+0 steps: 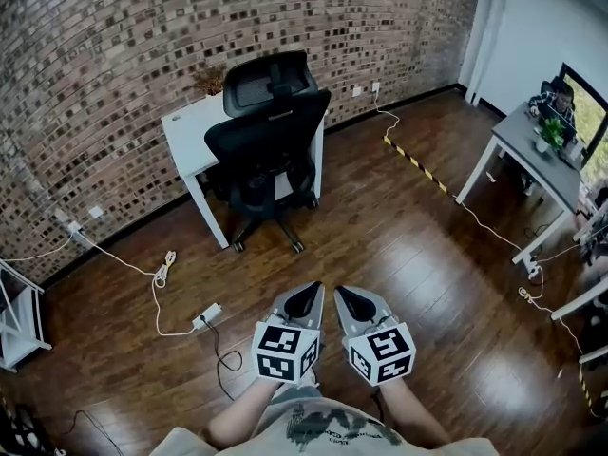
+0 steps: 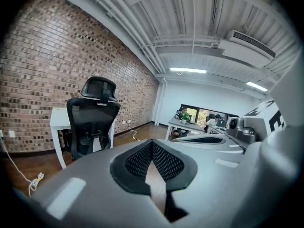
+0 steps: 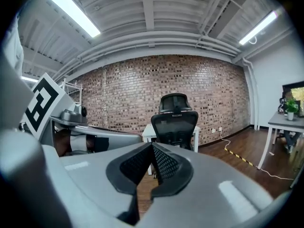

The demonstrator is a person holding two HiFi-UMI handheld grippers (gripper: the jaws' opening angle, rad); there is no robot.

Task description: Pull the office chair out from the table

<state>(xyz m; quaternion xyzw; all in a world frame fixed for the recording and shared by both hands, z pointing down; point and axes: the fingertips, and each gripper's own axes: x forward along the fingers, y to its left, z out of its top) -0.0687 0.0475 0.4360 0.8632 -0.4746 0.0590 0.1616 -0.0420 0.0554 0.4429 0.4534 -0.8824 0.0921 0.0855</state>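
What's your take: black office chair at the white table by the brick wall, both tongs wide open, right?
No: left tongs and right tongs are shut, per both gripper views. Office chair, white table, brick wall: correct.

**Floor and surfaces ahead of me**

The dark wooden floor (image 1: 399, 255) carries a white surface (image 1: 185, 126) set against the brick wall (image 1: 95, 84). A small plant (image 1: 211, 81) stands at its rear edge. The office chair (image 1: 271, 141) rests on the floor on its wheeled base, close against that surface. A white cable (image 1: 152, 275) and a power strip (image 1: 207, 315) lie loose on the floor to my left. A yellow-and-black strip (image 1: 415, 162) lies flat towards a grey surface (image 1: 532, 155) at my right.
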